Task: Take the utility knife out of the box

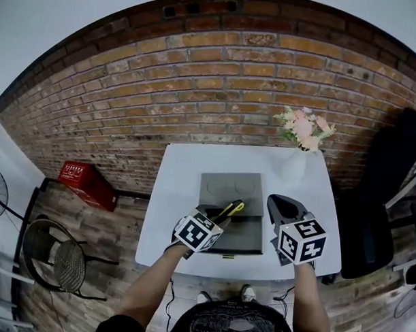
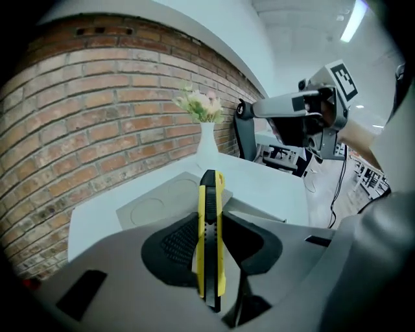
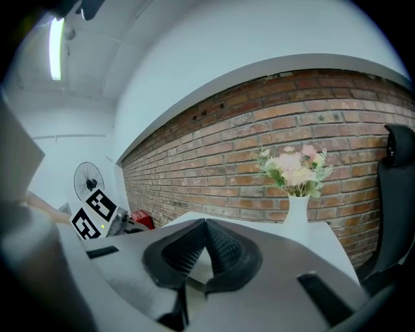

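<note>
- The left hand-held gripper [image 1: 220, 219] pinches the knife [image 2: 210, 220] by its flat sides, about mid-handle, raised over the open box [image 1: 241, 234] on the worktop [image 1: 175, 197].
- The right hand-held gripper [image 3: 205, 224] is pressed together and empty, beside the box.
- The knife looks light and stiff, but its smooth shell could pivot, so a mid-handle hold suits, away from the blade end.

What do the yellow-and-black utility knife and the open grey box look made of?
Yellow-and-black utility knife: likely moulded plastic, a matte yellow shell with a notched black centre strip. Open grey box: plastic or metal, smooth matte grey with pressed circles in the lid; cannot tell which.
</note>
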The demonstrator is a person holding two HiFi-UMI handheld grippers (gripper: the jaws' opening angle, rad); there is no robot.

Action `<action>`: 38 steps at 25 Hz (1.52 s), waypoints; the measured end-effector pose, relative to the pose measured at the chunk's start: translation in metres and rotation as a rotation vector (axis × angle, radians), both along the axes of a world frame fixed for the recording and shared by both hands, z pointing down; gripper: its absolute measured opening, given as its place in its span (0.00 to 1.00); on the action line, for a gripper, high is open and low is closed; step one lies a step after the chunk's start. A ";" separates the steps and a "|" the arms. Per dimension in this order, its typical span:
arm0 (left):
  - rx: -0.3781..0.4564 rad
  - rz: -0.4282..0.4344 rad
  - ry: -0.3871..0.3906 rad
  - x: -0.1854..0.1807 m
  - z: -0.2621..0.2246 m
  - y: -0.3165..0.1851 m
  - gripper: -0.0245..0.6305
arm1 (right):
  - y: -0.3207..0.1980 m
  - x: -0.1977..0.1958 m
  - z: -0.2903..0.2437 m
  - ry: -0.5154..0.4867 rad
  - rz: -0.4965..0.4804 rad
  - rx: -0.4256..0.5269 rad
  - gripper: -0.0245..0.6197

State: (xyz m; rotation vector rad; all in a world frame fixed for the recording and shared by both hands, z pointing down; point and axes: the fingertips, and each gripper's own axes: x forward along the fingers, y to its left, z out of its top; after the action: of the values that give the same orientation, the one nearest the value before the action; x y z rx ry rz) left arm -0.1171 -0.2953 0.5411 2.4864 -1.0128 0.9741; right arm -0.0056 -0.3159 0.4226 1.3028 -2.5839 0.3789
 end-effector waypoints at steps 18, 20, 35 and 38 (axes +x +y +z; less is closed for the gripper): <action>0.356 -0.277 0.203 -0.054 -0.145 -0.021 0.23 | -0.008 -0.013 -0.042 -0.004 -0.046 0.087 0.07; 0.409 -0.323 0.232 -0.063 -0.162 -0.021 0.23 | -0.009 -0.013 -0.047 -0.004 -0.047 0.099 0.07; 0.582 -0.561 0.358 -0.124 -0.213 0.005 0.23 | -0.008 -0.015 -0.082 -0.032 -0.025 0.192 0.07; 0.576 -0.581 0.355 -0.130 -0.210 0.006 0.23 | -0.006 -0.014 -0.086 -0.029 -0.013 0.207 0.07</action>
State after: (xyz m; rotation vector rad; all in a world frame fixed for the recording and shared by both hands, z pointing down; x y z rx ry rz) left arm -0.2474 -0.2891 0.3314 2.3740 -1.9215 0.0574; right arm -0.0193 -0.3221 0.3365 1.3525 -2.7142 0.1304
